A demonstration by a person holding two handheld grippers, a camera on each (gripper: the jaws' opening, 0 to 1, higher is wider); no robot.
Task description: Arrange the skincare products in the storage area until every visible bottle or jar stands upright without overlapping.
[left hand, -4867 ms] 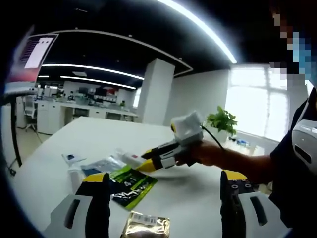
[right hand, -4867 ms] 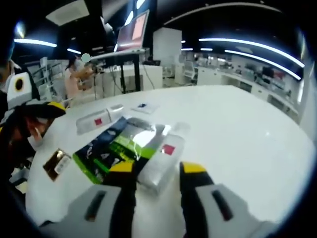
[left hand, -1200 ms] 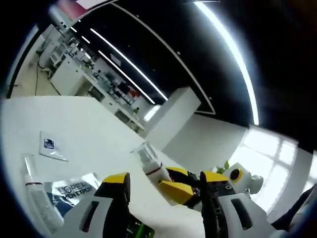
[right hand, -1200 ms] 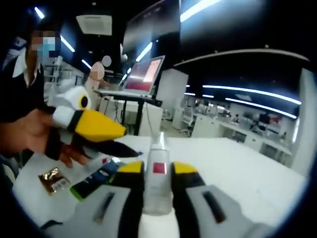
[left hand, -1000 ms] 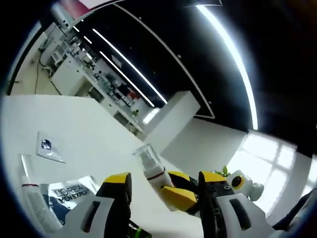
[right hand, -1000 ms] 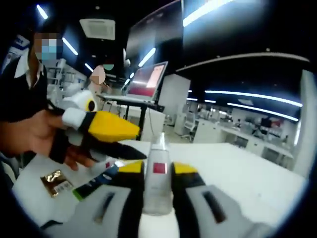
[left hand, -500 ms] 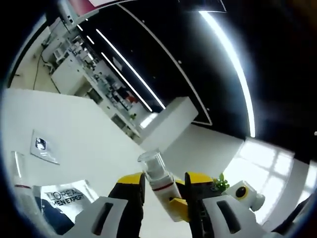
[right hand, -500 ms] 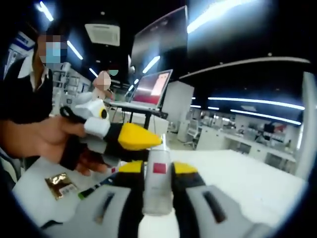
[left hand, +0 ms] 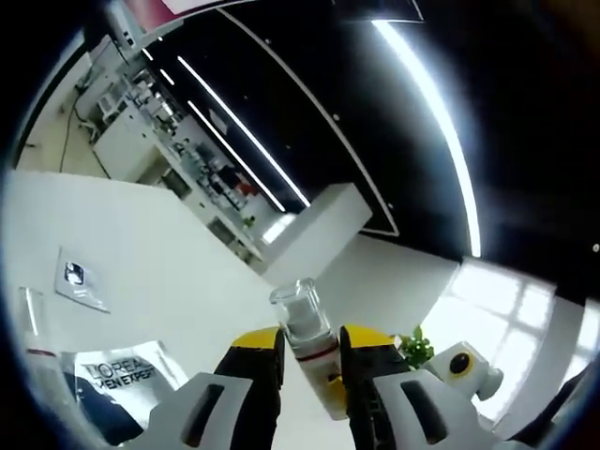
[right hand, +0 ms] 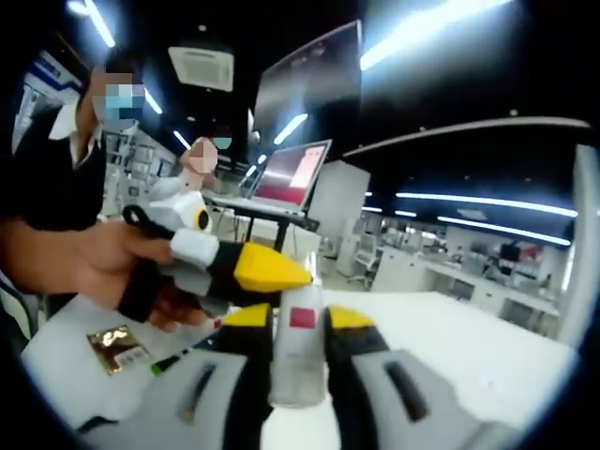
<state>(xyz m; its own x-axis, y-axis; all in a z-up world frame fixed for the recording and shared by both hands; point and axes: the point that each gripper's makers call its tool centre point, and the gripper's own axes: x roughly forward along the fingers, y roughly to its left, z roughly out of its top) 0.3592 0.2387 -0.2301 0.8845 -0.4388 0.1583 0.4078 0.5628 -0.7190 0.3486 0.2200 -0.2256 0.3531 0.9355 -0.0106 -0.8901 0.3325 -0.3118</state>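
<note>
bottle (left hand: 307,336): between the left gripper (left hand: 310,352) fingers; also between the right gripper (right hand: 297,330) fingers, other gripper crossing its upper end
sachet (left hand: 119,376): on the bench (left hand: 141,281), left of the left fingers
small packet (left hand: 77,279): on the bench, beyond the sachet
foil packet (right hand: 116,348): on the bench, left of the right fingers

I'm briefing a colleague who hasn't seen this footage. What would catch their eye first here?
A clear bottle with a red label is held up off the white table, clamped in the right claw; the left claw closes around its capped top. In the right gripper view a person's hand holds the yellow-tipped left gripper beside the bottle. Flat sachets, including a gold one, lie on the table below.
</note>
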